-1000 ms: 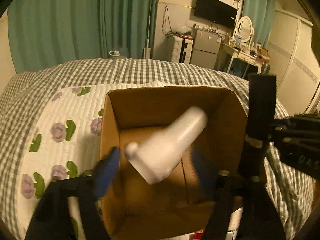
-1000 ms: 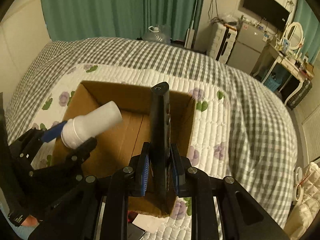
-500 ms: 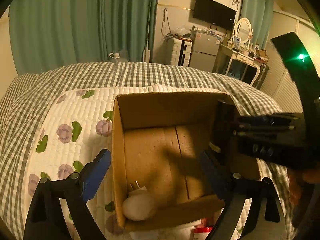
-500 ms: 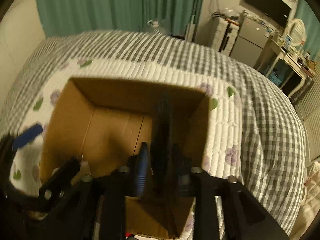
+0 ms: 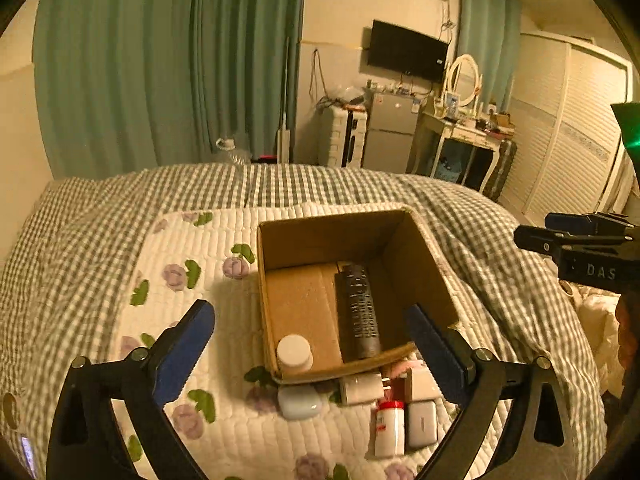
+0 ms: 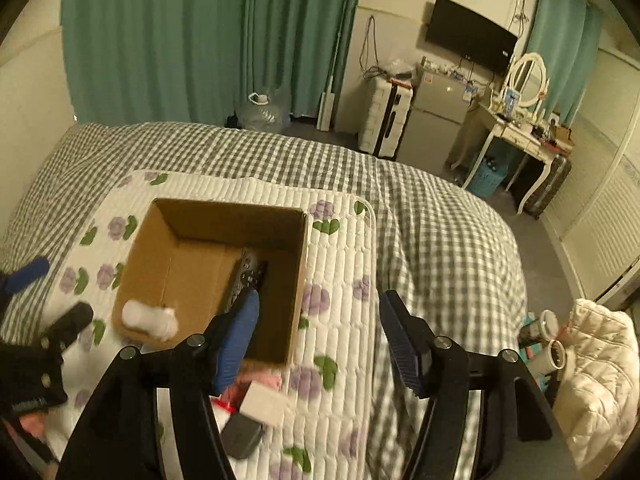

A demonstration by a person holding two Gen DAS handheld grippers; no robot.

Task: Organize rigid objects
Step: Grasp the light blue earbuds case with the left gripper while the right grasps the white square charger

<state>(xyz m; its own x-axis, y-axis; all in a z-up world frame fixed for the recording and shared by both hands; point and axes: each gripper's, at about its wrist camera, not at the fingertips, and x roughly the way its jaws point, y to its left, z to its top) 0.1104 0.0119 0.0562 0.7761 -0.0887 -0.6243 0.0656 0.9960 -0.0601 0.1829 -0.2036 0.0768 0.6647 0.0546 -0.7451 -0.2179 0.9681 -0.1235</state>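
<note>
An open cardboard box point(image 5: 424, 256) point(image 6: 140, 248) sits on a flowered quilt on the bed. Inside lie a white bottle point(image 5: 294, 354) point(image 6: 150, 317) at the near left corner and a black remote control point(image 5: 358, 310) point(image 6: 246, 274) along the right side. My left gripper point(image 5: 310, 340) is open and empty, held above the box's near edge. My right gripper point(image 6: 318, 340) is open and empty, over the box's near right corner. Loose items lie in front of the box: a white charger point(image 5: 362, 388), a red-capped bottle point(image 5: 389, 426), a white case point(image 5: 421, 424).
The quilt point(image 5: 180, 248) covers a grey checked bedspread point(image 6: 420, 220). A pale blue case point(image 5: 299, 402) lies by the box front. A white box point(image 6: 266, 402) and a dark object point(image 6: 242, 438) lie near me. A white jacket and cups point(image 6: 556, 344) sit right of the bed.
The left gripper let go of the white bottle, which now lies in the box. The right gripper let go of the remote into the box. Both grippers opened and pulled back and up.
</note>
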